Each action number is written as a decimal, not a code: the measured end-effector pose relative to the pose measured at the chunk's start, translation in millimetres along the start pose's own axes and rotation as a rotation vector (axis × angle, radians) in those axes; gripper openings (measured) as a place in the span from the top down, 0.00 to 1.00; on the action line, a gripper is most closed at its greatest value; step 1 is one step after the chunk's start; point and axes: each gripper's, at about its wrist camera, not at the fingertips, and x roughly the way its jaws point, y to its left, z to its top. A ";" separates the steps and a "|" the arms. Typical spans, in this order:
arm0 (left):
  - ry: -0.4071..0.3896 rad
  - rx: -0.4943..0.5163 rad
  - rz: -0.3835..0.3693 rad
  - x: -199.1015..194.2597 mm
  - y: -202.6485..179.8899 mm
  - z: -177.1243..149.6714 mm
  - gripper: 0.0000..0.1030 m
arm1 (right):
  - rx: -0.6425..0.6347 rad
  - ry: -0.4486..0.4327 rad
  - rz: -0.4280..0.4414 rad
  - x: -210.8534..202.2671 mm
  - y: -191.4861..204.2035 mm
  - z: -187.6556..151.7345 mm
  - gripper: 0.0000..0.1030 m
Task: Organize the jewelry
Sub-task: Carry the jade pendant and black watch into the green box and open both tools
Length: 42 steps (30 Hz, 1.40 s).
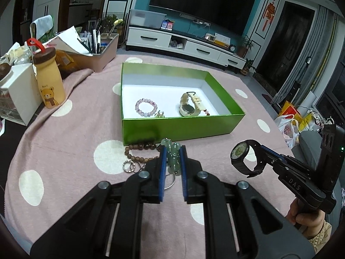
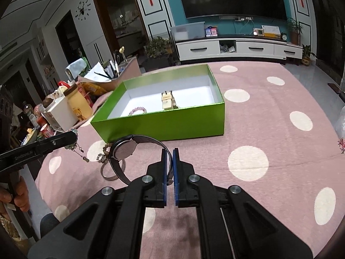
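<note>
A green box (image 1: pixel 181 125) with a white inside stands on the pink dotted cloth; it also shows in the right wrist view (image 2: pixel 163 125). In it lie a pink bead bracelet (image 1: pixel 146 107), a cream watch (image 1: pixel 189 106) and a small ring. My left gripper (image 1: pixel 173 151) is shut on a pale green jade pendant (image 1: pixel 172 157) just in front of the box. My right gripper (image 2: pixel 169 151) is shut on the strap of a black watch (image 2: pixel 125 149), held above the cloth; the watch also shows in the left wrist view (image 1: pixel 242 154).
A brown bead string (image 1: pixel 138 151) and metal rings (image 1: pixel 128 165) lie in front of the box. A bear bottle (image 1: pixel 48 79), a white box (image 1: pixel 16 92) and a pen tub (image 1: pixel 97 51) stand at the left.
</note>
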 end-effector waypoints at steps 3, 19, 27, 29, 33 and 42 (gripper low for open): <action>-0.013 0.006 0.006 -7.3 -3.2 1.2 0.89 | 0.005 -0.019 0.009 -7.9 0.2 2.5 0.96; -0.070 0.059 0.026 -29.0 -24.0 23.6 0.89 | 0.014 -0.116 0.037 -36.0 -3.3 22.3 0.96; -0.096 0.089 0.028 -31.1 -35.3 39.6 0.89 | 0.006 -0.151 0.052 -40.0 -2.0 36.3 0.96; -0.099 0.091 0.024 -30.2 -37.0 43.0 0.89 | 0.006 -0.156 0.055 -39.6 -1.7 39.2 0.96; -0.105 0.094 0.024 -27.6 -42.4 48.2 0.89 | 0.004 -0.166 0.061 -38.8 -1.3 44.6 0.96; -0.120 0.106 0.034 -20.5 -45.5 64.4 0.89 | 0.009 -0.190 0.067 -32.0 -5.0 63.6 0.96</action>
